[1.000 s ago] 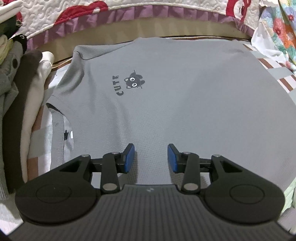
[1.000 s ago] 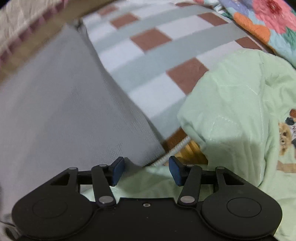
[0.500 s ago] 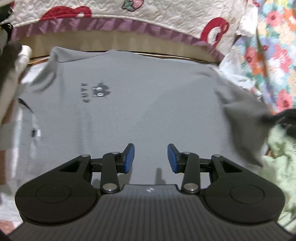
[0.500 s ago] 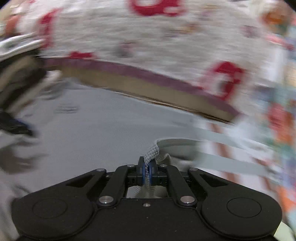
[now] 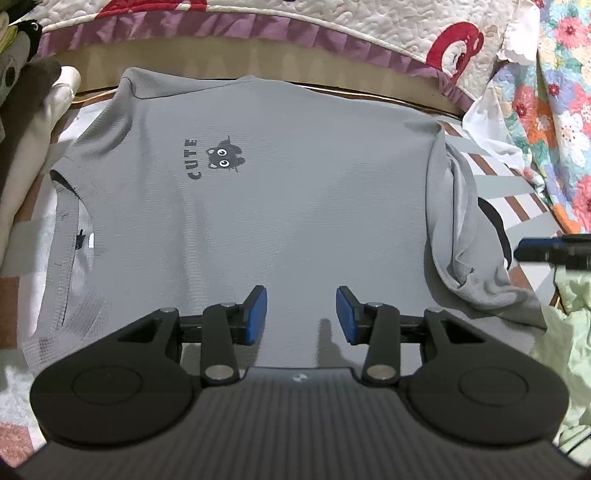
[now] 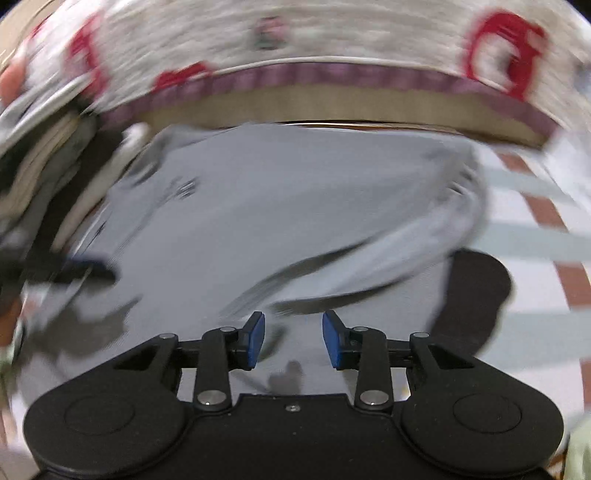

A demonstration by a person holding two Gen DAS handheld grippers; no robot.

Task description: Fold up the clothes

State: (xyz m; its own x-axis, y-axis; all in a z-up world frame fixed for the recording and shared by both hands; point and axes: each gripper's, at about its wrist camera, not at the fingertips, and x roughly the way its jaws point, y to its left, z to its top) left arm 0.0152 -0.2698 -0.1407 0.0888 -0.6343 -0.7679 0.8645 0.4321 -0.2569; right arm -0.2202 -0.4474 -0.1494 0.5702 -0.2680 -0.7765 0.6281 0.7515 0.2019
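A grey T-shirt [image 5: 295, 206] with a "CUTE" cat print lies flat on the bed, collar to the left. Its right edge is folded inward as a rumpled flap [image 5: 461, 240]. My left gripper [image 5: 301, 317] hovers over the shirt's near part, open and opening a little, with nothing between its pads. In the blurred right wrist view my right gripper [image 6: 293, 339] is over the shirt [image 6: 295, 206], just behind the flap. Its jaws are opening and nothing is between them. One blue fingertip [image 5: 535, 250] of the right gripper shows at the right edge of the left wrist view.
A stack of folded clothes [image 5: 22, 147] stands at the left. A quilt with red figures [image 5: 332, 29] hangs behind the bed. Floral fabric [image 5: 565, 110] and a pale green garment [image 5: 576, 332] lie at the right on the checked sheet [image 5: 517, 184].
My right gripper shut on the shirt's right edge, carried it leftward over the shirt and let go. The edge now lies folded over. The left gripper only turned slightly.
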